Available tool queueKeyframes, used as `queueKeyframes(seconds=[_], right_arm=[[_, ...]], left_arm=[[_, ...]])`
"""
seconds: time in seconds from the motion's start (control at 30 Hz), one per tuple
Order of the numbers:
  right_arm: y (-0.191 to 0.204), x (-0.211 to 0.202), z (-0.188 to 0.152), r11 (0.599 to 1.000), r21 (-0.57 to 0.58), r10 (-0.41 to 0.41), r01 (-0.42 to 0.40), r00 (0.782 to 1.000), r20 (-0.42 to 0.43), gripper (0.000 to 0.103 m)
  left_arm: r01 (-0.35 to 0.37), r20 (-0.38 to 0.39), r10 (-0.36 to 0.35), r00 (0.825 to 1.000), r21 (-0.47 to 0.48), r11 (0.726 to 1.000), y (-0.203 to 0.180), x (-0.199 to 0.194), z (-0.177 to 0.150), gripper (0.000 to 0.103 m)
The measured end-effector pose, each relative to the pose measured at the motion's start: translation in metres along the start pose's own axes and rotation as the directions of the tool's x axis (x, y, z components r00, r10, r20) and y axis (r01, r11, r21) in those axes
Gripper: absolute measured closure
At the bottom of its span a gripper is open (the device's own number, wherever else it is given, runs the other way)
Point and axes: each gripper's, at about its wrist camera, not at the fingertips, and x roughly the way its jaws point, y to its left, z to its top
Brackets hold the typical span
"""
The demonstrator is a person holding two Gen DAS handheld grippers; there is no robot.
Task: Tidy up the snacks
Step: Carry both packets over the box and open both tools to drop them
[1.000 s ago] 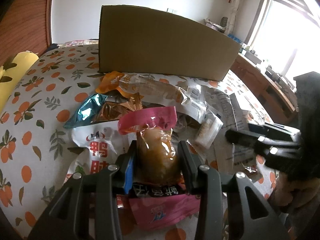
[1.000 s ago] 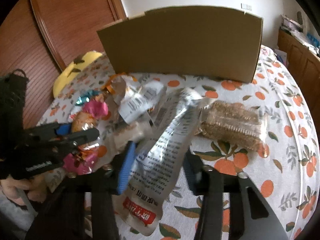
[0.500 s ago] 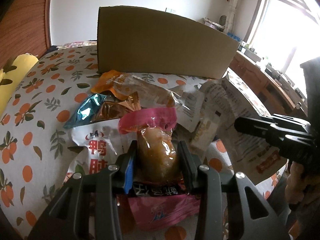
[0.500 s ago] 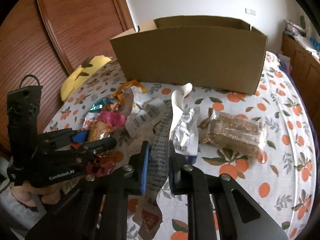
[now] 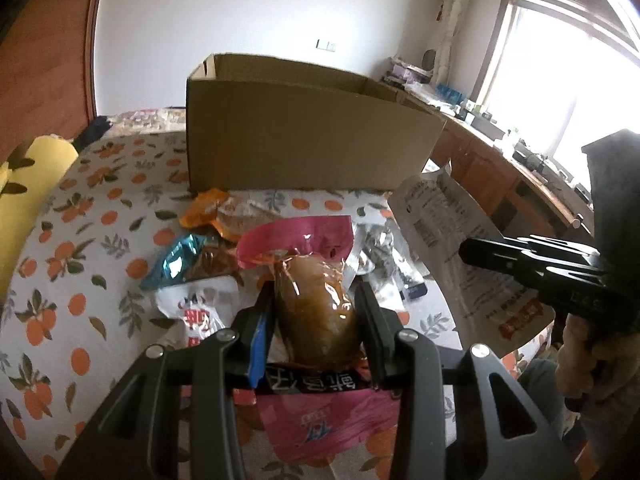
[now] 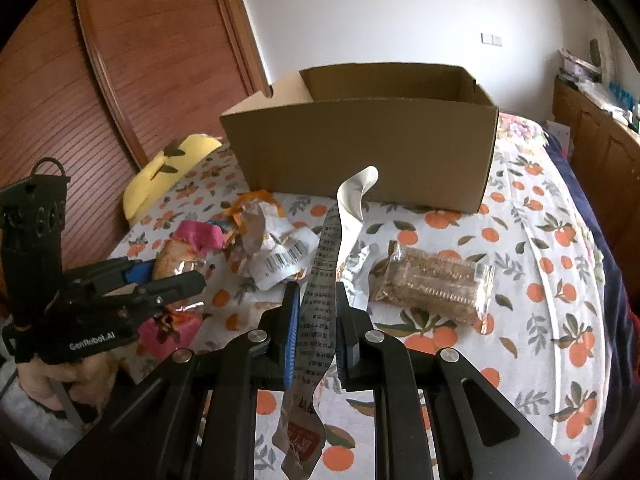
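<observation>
orange-print bedspread (image 6: 540,240) below; my left gripper (image 5: 316,304) clamps the pink pouch (image 5: 316,312), my right gripper (image 6: 316,300) pinches the silver packet (image 6: 320,304).

Bed (image 6: 560,264), orange-print sheet: cardboard box (image 6: 360,148), cracker pack (image 6: 432,284), loose snack wrappers (image 6: 276,240), yellow pillow (image 6: 168,168).

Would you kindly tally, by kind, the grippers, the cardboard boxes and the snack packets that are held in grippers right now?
Grippers: 2 (left gripper, right gripper)
Cardboard box: 1
Held snack packets: 2 (pink packet in the left, silver packet in the right)
Total: 5
</observation>
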Motion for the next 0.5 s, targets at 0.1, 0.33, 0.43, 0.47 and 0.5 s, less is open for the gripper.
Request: queueKeyframes(seconds=[0.1, 0.33, 0.43, 0.47, 0.5], right_arm=[[0.001, -0.006, 0.004, 1.0, -0.017, -0.001, 0.001, 1.0, 0.014, 0.09], [-0.003, -0.016, 0.023, 0.999, -0.044, 0.006, -0.004, 0.999, 0.048, 0.09], [-0.008, -0.019, 0.036, 0.999, -0.054, 0.007, -0.003, 0.998, 0.068, 0.09], [-0.01, -0.019, 0.042, 0.998, -0.057, 0.007, -0.003, 0.997, 0.077, 0.09], [-0.012, -0.019, 0.047, 0.998, -0.059, 0.008, -0.003, 0.996, 0.085, 0.09]], left_arm=[[-0.001, 0.013, 0.0, 1.0, 0.017, 1.0, -0.001, -0.003, 0.008, 0.064], [-0.015, 0.048, 0.012, 0.999, 0.063, 0.998, -0.005, -0.01, 0.032, 0.064], [-0.025, 0.064, 0.021, 0.998, 0.074, 0.997, -0.002, -0.01, 0.049, 0.064], [-0.027, 0.069, 0.022, 0.997, 0.077, 0.997, -0.001, -0.01, 0.054, 0.064], [-0.028, 0.074, 0.022, 0.997, 0.079, 0.996, 0.0, -0.01, 0.059, 0.064]])
